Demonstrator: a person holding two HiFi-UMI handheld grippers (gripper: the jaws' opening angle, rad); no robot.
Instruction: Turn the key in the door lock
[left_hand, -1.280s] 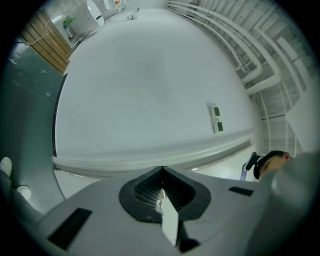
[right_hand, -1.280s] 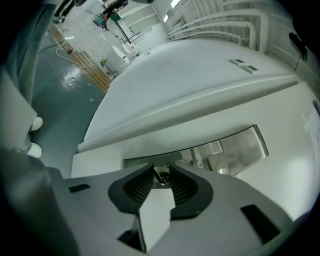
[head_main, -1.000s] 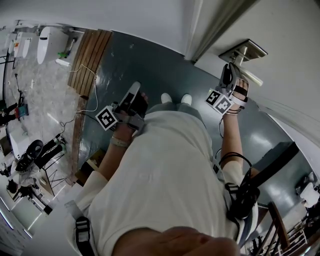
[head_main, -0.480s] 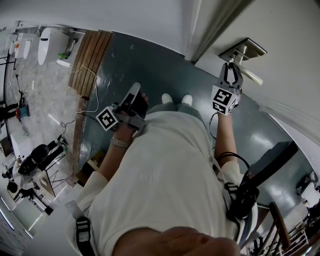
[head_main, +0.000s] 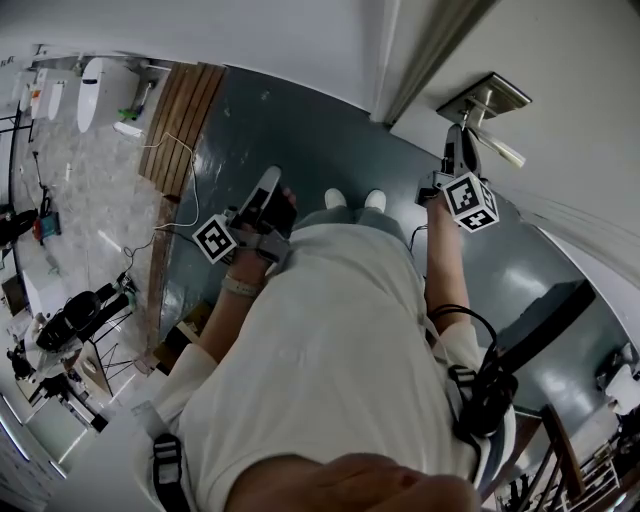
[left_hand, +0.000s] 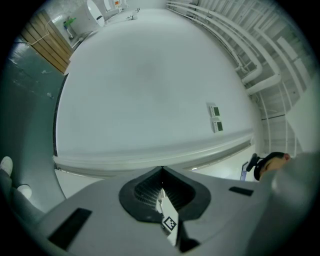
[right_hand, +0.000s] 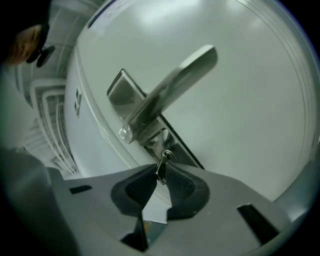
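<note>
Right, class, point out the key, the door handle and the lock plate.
key (right_hand: 161, 170): right gripper view, its flat head.
door handle (right_hand: 175, 85): right gripper view, middle of the lever.
lock plate (right_hand: 119, 91): right gripper view, upper end.

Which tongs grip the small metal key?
The right tongs: they have just been closing on the small silver metal key; the left tongs are shut, empty.

At your eleven o'clock, a slatted wooden mat (head_main: 178, 112) lies on the dark floor (head_main: 300, 130); black stands (head_main: 75, 312) cluster at eight.
</note>
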